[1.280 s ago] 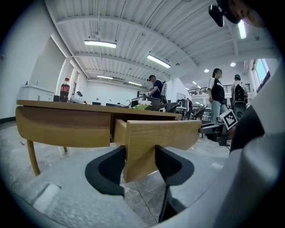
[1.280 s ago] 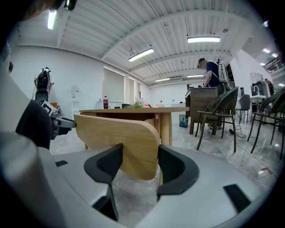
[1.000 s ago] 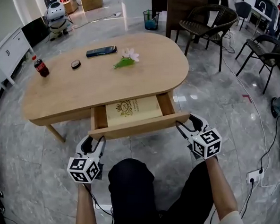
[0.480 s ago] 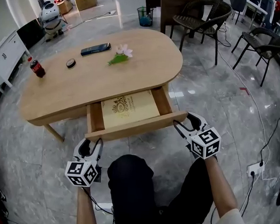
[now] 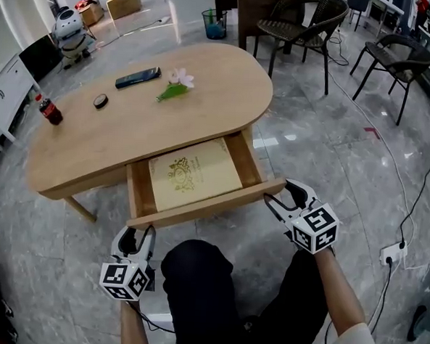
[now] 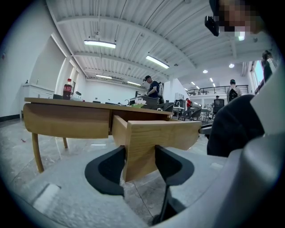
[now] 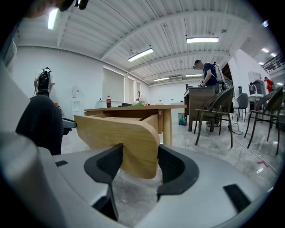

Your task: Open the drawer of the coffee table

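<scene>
The oval wooden coffee table [image 5: 116, 129] has its drawer pulled out toward me. A cream book with a gold emblem [image 5: 192, 172] lies inside. My left gripper [image 5: 138, 233] grips the left end of the drawer front [image 5: 206, 202], and my right gripper [image 5: 279, 196] grips its right end. In the left gripper view the drawer front [image 6: 147, 142] sits between the jaws of the left gripper [image 6: 140, 161], with both jaws against the wood. The right gripper view shows the rounded corner of the drawer front [image 7: 129, 140] likewise held by the right gripper [image 7: 137, 161].
On the tabletop are a cola bottle [image 5: 49, 110], a small black disc [image 5: 100, 101], a phone [image 5: 138, 77] and a flower [image 5: 175, 82]. Dark chairs [image 5: 300, 27] stand beyond the table. My knees [image 5: 200, 290] are just below the drawer. A power strip [image 5: 394, 253] lies on the floor at right.
The drawer has slid farther out of the table, showing more of the book. Both grippers have come back toward me with the drawer front.
</scene>
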A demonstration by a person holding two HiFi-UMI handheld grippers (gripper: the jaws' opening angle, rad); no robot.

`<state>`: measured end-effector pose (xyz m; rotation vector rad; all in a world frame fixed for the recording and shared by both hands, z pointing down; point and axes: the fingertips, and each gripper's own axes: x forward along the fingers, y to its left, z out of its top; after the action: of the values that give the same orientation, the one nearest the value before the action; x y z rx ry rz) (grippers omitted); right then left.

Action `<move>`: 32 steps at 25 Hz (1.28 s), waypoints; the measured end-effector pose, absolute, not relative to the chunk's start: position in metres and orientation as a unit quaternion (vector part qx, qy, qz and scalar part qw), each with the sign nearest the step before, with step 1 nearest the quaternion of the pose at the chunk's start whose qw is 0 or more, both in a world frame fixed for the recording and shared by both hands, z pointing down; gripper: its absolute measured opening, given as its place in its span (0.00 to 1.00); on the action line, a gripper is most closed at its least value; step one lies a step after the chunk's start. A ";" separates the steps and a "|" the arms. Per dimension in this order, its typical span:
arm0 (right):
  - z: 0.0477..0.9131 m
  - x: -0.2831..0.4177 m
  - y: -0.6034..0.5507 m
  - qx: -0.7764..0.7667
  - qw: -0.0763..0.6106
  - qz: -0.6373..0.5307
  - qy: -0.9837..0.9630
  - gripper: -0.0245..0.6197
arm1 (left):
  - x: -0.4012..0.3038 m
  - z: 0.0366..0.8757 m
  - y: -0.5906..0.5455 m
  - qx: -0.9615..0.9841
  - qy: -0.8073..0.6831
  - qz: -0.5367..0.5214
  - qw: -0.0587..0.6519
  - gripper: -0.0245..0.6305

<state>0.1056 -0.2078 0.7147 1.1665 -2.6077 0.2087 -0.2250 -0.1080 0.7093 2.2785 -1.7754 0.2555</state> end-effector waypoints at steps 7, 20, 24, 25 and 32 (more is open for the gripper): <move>0.716 0.107 -0.201 0.407 0.135 0.074 -0.900 0.44 | -0.223 0.710 -0.102 0.779 -0.609 0.083 0.123 0.37; 0.716 0.108 -0.197 0.409 0.135 0.081 -0.899 0.44 | -0.221 0.710 -0.097 0.775 -0.614 0.078 0.126 0.37; 0.716 0.109 -0.195 0.411 0.133 0.082 -0.898 0.44 | -0.220 0.710 -0.096 0.777 -0.612 0.079 0.126 0.37; 0.717 0.110 -0.195 0.411 0.134 0.083 -0.898 0.44 | -0.220 0.711 -0.096 0.777 -0.611 0.079 0.127 0.37; 0.717 0.110 -0.193 0.413 0.135 0.085 -0.897 0.44 | -0.220 0.711 -0.094 0.778 -0.609 0.081 0.132 0.37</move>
<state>0.1095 -0.1929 0.7174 1.1955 -2.5980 0.2465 -0.2198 -0.0939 0.7109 2.2583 -1.7669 0.2364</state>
